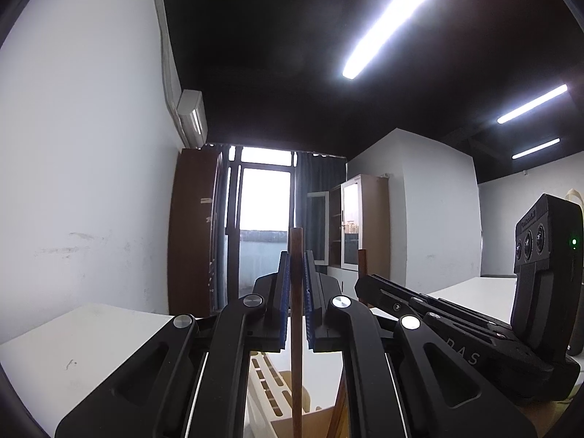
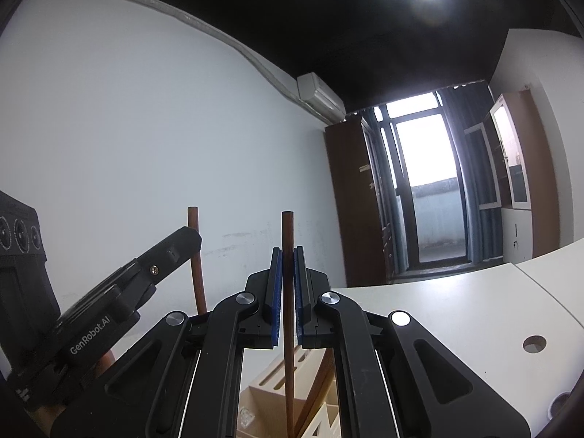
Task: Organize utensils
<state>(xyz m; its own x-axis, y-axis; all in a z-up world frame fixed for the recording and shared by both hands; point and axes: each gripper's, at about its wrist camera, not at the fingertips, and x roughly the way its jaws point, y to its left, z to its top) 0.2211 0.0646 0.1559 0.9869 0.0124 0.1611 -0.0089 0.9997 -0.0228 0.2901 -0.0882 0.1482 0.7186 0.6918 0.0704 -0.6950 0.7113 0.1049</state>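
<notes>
My left gripper [image 1: 296, 257] is shut on a thin brown wooden stick [image 1: 296, 241] that stands upright between its blue pads and runs down past them. Below it lies a cream slotted utensil holder [image 1: 265, 377]. To the right in the left wrist view, my right gripper [image 1: 361, 286] holds a second brown stick [image 1: 362, 261]. In the right wrist view, my right gripper [image 2: 288, 253] is shut on that upright stick [image 2: 287, 226], whose lower end hangs over the beige holder [image 2: 274, 376]. My left gripper [image 2: 191, 237] shows at the left with its stick [image 2: 193, 226].
Both grippers hover above a white table [image 2: 438, 310] with a round cable hole [image 2: 534, 344]. A white wall [image 1: 91, 182] is close on the left. Brown cabinets [image 1: 191, 233] and a balcony door [image 1: 262, 215] stand far behind.
</notes>
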